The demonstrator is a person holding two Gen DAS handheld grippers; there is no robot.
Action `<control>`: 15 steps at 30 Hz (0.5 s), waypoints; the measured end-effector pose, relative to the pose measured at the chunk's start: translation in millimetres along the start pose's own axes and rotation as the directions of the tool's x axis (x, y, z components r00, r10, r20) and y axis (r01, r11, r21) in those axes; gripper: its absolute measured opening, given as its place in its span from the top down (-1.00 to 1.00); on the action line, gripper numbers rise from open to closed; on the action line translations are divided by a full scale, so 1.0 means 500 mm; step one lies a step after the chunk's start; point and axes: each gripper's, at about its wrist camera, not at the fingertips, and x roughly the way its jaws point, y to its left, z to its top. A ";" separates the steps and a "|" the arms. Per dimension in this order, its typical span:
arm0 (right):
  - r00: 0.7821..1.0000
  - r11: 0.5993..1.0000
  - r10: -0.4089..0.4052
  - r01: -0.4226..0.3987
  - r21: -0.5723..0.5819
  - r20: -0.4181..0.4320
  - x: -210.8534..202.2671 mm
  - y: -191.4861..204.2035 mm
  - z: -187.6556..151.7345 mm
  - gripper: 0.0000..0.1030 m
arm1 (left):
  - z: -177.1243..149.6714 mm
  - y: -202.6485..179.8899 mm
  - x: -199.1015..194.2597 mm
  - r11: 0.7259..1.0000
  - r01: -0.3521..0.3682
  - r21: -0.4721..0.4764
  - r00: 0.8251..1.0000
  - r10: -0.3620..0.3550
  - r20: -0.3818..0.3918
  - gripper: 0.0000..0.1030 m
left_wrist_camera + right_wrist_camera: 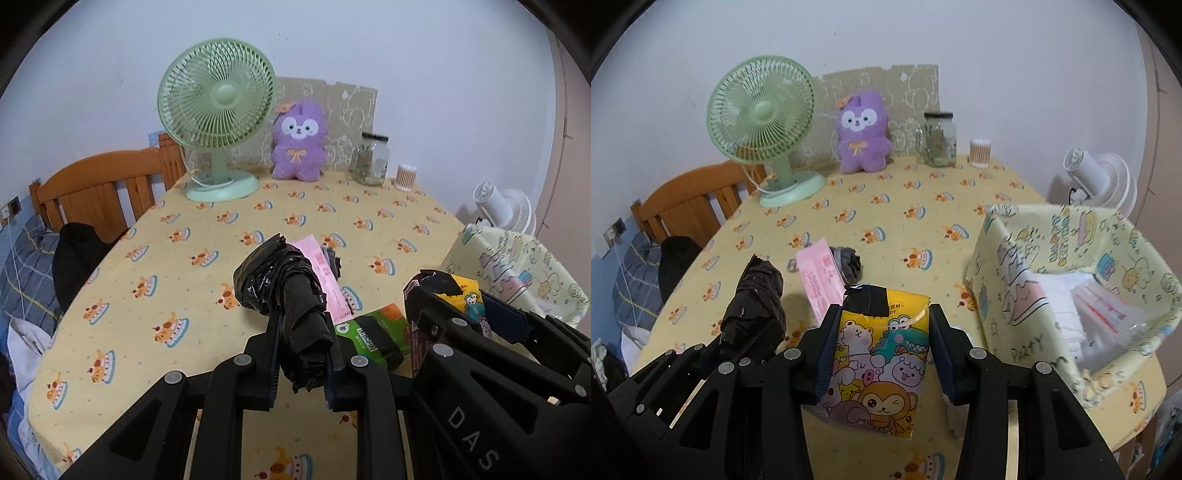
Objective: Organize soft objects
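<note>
Between the left gripper's [301, 332] closed fingers a crumpled black plastic bag roll [280, 284] is sitting pinched, its free end sticking up and forward over the yellow cake-print tablecloth [147, 266]. Beside it the right gripper [882, 325] is holding a yellow cartoon-animal tissue pack [877, 365] across its width, jaws standing partly open around it, pads pressing on both sides; small print near the pack's top edge is showing but too blurred to read. Just ahead of both tools a pink packet [820, 280] with unreadable printed lines is lying flat, with a dark grey bundle [849, 264] touching its far side. Only the left wrist view is showing a green-labelled dark pack [373, 332] lying just right of the bag roll, and "DAS" on the right gripper's body. Only the right wrist view is looking into the pale patterned fabric bin [1008, 258], to the right of the tool, marked "PARTY", with white folded items and a clear packet inside. Far ahead a green desk fan [218, 118], purple plush toy [299, 144], glass jar [371, 158] and cotton swab tub [406, 177] are standing along the wall.
</note>
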 end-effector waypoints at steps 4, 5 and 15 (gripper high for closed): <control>1.000 1.000 0.009 -0.009 -0.002 0.027 -0.027 0.005 0.005 0.05 | 0.005 0.002 -0.030 1.000 -0.015 -0.004 0.999 0.015 0.037 0.67; 0.999 1.000 0.017 -0.017 -0.004 0.036 -0.035 0.006 0.007 0.05 | 0.007 0.001 -0.037 1.000 -0.014 0.000 0.999 0.014 0.045 0.67; 0.997 1.000 0.001 0.001 -0.018 0.083 -0.083 0.017 0.023 0.05 | 0.021 -0.001 -0.084 1.000 -0.005 0.004 0.997 0.005 0.078 0.67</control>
